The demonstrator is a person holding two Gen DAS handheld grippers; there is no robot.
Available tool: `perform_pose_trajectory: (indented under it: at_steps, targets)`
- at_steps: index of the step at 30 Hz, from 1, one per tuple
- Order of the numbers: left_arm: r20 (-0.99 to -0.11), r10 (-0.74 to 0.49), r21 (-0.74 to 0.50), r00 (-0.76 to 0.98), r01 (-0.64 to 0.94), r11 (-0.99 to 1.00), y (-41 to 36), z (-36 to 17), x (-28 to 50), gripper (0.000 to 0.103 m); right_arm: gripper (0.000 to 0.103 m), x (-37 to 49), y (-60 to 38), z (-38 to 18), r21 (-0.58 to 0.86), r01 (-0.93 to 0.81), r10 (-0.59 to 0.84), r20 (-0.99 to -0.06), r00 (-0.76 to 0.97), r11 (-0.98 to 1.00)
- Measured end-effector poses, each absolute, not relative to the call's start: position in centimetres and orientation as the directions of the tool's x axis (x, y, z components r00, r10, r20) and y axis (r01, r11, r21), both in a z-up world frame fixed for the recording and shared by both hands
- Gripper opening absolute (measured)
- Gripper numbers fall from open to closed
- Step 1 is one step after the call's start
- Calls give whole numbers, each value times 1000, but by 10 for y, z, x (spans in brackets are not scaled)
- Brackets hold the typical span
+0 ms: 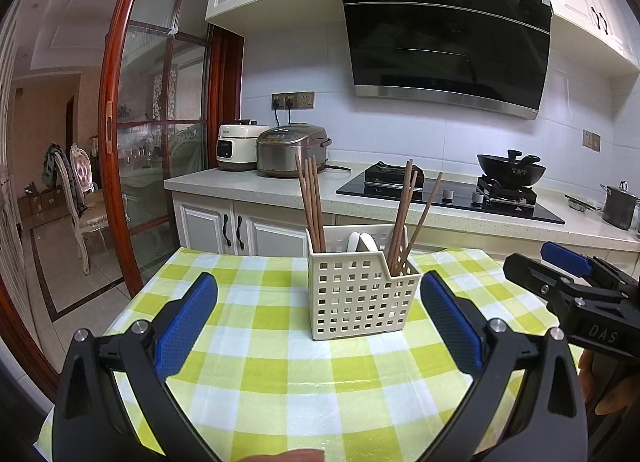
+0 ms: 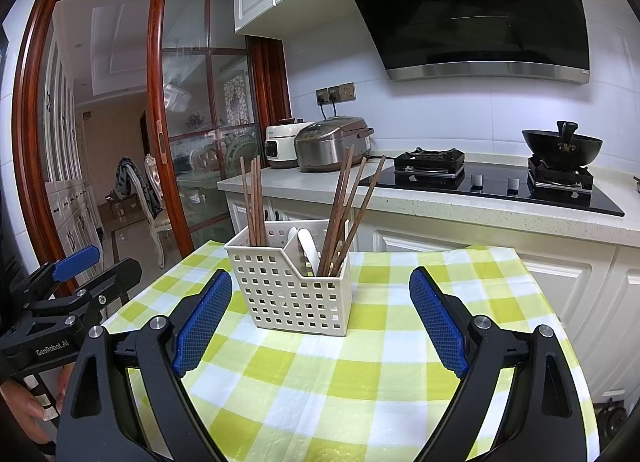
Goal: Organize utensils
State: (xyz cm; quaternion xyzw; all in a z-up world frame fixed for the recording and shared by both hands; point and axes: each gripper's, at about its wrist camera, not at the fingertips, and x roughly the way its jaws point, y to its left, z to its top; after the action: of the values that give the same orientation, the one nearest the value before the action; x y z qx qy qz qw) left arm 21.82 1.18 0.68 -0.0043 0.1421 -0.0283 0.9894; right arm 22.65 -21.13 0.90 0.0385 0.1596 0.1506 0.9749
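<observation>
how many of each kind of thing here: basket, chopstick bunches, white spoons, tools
basket: 1
chopstick bunches: 2, one at each end of the basket
white spoons: 2, only the handles show, in the middle compartment
tools: 2, left tool and right tool, both open and empty
total: 7

Both views are bright and evenly lit with cool white light on the wall tiles [image 1: 440, 134]. The adjoining room appears warmer and dimmer. The glossy range hood [image 2: 480, 22] shows faint reflections. Focus is sharp centrally. Fisheye distortion bends the door frame [image 1: 116, 102]; the corners are vignetted black.
</observation>
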Motion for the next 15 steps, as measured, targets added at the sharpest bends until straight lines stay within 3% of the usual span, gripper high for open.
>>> perform_pose_trajectory:
  at_steps: [15]
  targets:
    - [-267,-70,-15,961,68,998,11,7,212,98,85,226,-211,9,123,-282,306,-299,904,952]
